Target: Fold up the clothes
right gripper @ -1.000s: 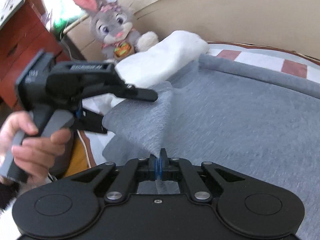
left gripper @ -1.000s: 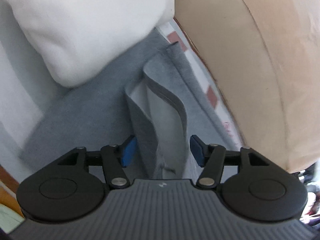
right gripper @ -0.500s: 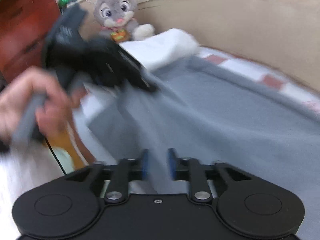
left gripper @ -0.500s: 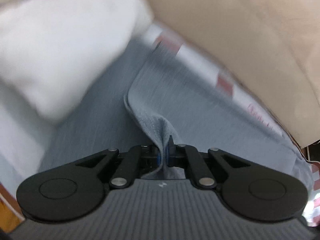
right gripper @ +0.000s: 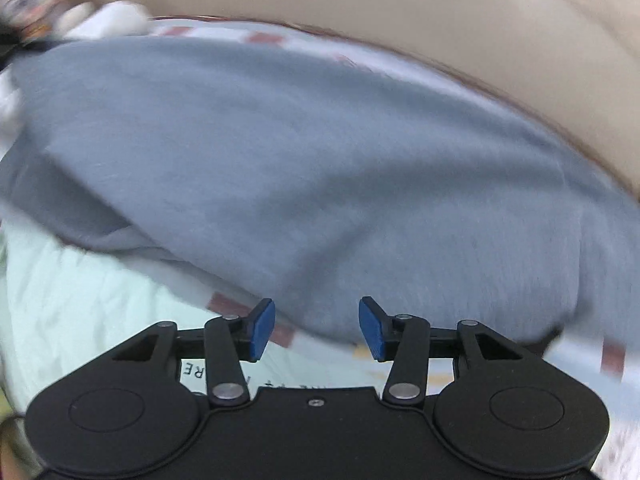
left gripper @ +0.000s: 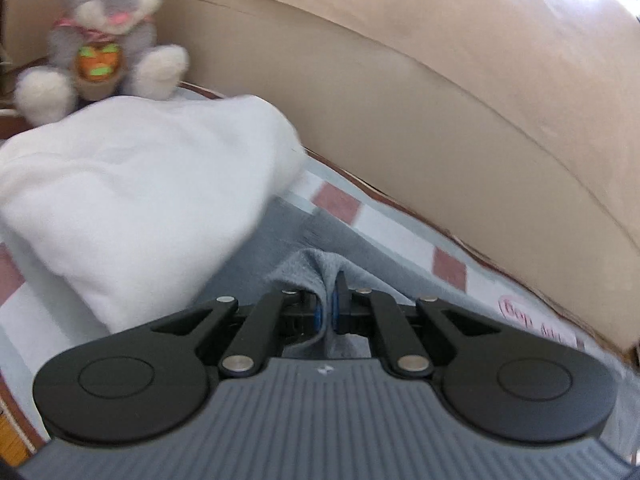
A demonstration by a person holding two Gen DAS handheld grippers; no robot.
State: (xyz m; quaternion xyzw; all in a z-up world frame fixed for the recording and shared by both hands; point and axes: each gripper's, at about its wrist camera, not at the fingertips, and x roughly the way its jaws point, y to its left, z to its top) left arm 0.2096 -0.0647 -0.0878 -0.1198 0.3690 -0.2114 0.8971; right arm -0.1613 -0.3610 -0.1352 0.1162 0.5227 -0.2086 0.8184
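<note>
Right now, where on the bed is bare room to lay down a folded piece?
The pale sheet in front of the grey garment, left of the open right gripper, looks free. The head end is crowded: white pillow, plush rabbit, and the left gripper pinching grey cloth.

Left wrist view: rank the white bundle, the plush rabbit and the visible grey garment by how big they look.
1. White bundle, clearly largest.
2. Plush rabbit.
3. Grey garment, only a small patch showing above the left tongs.
The rabbit sits farther back, so its true size is unsure.

The garment (right gripper: 320,152) lies on the bed sheet (right gripper: 80,304), the pillow (left gripper: 132,200) beside it, the plush rabbit (left gripper: 108,28) behind the pillow.
</note>
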